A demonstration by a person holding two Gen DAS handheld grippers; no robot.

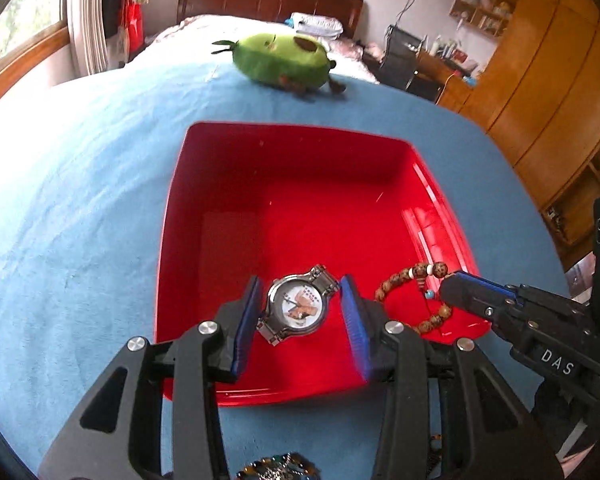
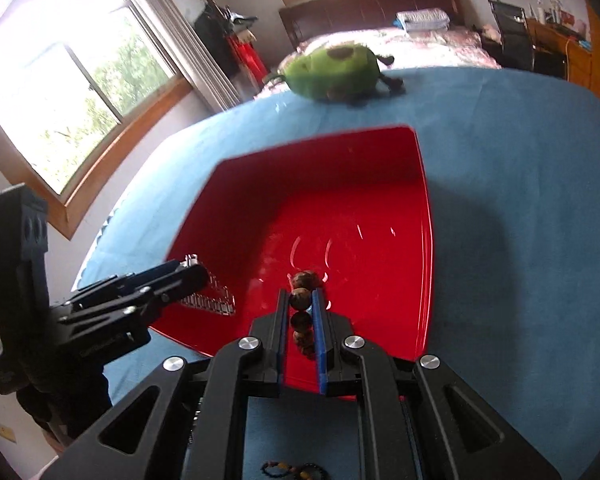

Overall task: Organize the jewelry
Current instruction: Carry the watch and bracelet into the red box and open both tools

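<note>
A silver watch with a white pictured dial lies in the red tray on the blue bed cover, between the left tool's parted fingers (untouched). The right tool pinches a brown beaded bracelet over the tray.

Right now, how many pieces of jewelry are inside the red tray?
2. The watch lies between the open left gripper; the bead bracelet is pinched by the right gripper. The near edge is partly hidden.
</note>
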